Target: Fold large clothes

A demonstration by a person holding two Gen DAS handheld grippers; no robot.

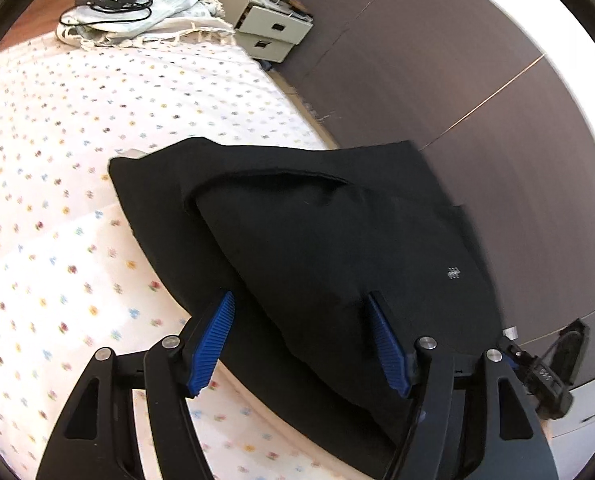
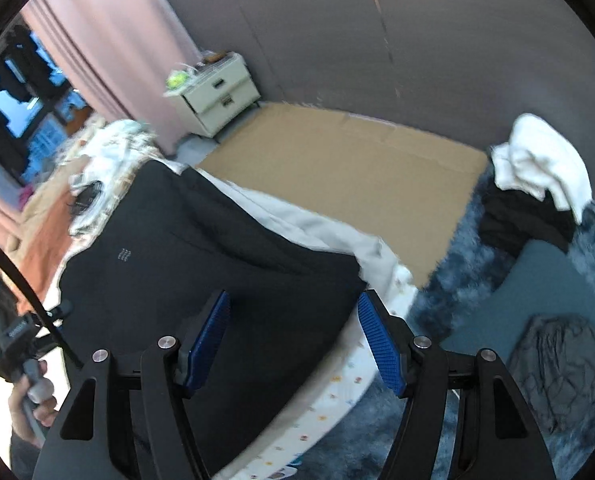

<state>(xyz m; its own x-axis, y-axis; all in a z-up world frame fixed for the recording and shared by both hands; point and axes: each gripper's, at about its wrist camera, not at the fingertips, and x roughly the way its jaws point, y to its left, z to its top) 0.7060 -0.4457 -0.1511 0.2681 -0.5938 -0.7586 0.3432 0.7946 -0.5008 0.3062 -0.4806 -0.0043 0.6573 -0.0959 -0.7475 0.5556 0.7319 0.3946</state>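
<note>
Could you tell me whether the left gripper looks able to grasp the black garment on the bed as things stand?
Probably yes: the left gripper is open, the black garment lies just ahead of its fingers on the bed, and nothing sits between them.

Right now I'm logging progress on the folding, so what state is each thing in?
Black garment: partly folded on the bed, one layer over another.
Left claw: open, holding nothing.
Right claw: open, holding nothing.
Nightstand: top drawer pulled out.
White and black clothes: heaped, unfolded.
</note>
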